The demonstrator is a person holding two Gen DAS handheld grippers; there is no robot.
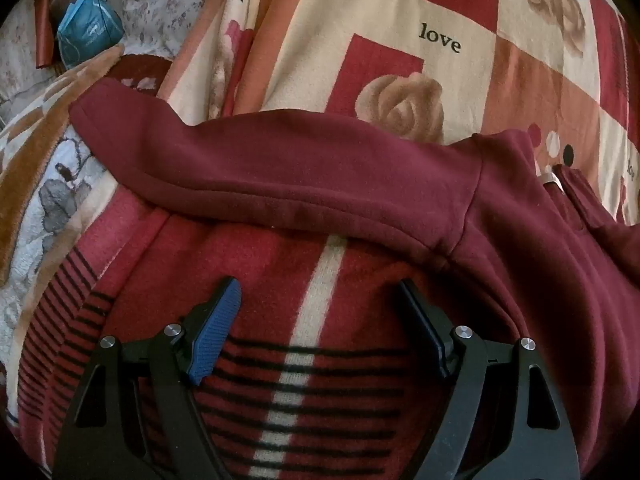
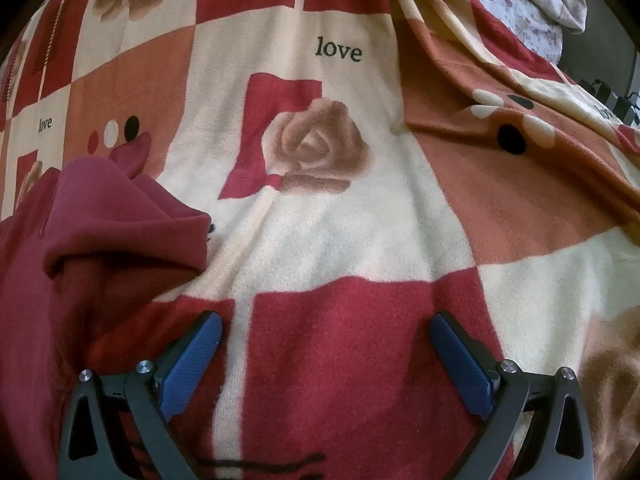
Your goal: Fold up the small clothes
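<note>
A maroon sweatshirt (image 1: 320, 176) lies spread on a patterned blanket (image 1: 400, 12). In the left wrist view one sleeve stretches out flat to the left and the body runs down the right side. My left gripper (image 1: 320, 288) hovers open just below that sleeve, over bare striped blanket, with nothing between its blue pads (image 1: 216, 332). In the right wrist view the sweatshirt (image 2: 104, 216) sits bunched at the left, its other sleeve crumpled. My right gripper (image 2: 326, 320) is open to the right of it, above a red square of blanket (image 2: 344, 360), holding nothing.
The blanket carries roses (image 2: 316, 144), red and cream squares and the word "love". A brown and white fleece blanket (image 1: 44, 184) lies at the left, with a teal bag (image 1: 88, 32) and floral fabric (image 1: 164, 4) behind it. Folds of blanket (image 2: 520, 92) rise at the far right.
</note>
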